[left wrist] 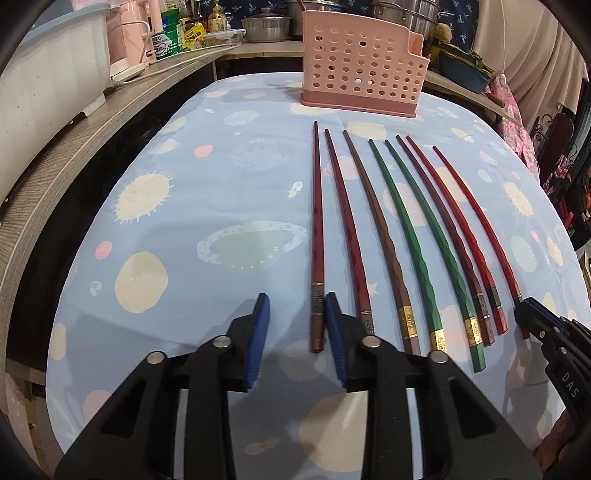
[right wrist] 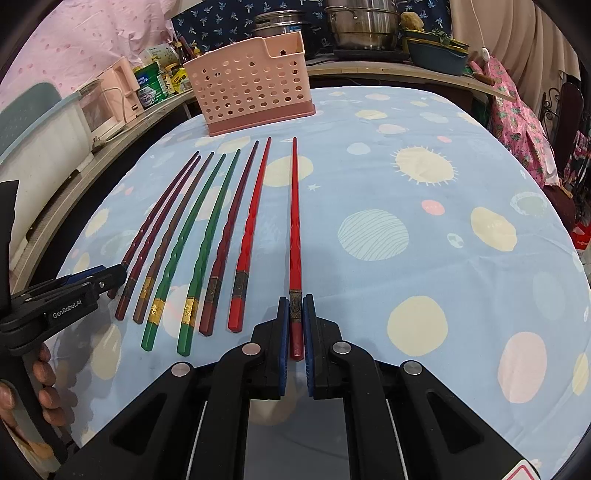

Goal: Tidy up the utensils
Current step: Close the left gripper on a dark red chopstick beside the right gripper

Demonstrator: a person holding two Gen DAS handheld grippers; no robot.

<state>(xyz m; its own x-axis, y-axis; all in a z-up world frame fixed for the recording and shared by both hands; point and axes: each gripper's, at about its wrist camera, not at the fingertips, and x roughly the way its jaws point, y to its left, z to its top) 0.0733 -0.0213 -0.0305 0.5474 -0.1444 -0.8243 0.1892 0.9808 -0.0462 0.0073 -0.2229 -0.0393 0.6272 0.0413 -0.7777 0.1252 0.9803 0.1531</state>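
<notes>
Several chopsticks, dark red, brown, green and red, lie side by side on the blue planet-print cloth (left wrist: 221, 166). A pink perforated holder (left wrist: 360, 74) (right wrist: 247, 96) stands upright behind their tips. My left gripper (left wrist: 297, 299) straddles the handle end of the leftmost dark red chopstick (left wrist: 317, 221). That chopstick lies against the right pad, and the left pad (left wrist: 258, 332) stands clear of it. My right gripper (right wrist: 295, 299) is shut on the handle of the rightmost red chopstick (right wrist: 294, 221), which lies on the cloth. It also shows in the left wrist view as the right gripper (left wrist: 524, 312).
A wooden counter (left wrist: 74, 166) runs along the left with a white tub, a pink appliance and bottles. Metal pots (right wrist: 362, 26) sit on the shelf behind the holder. A hand (right wrist: 48, 387) holds the left gripper. Pink patterned fabric hangs at the far right.
</notes>
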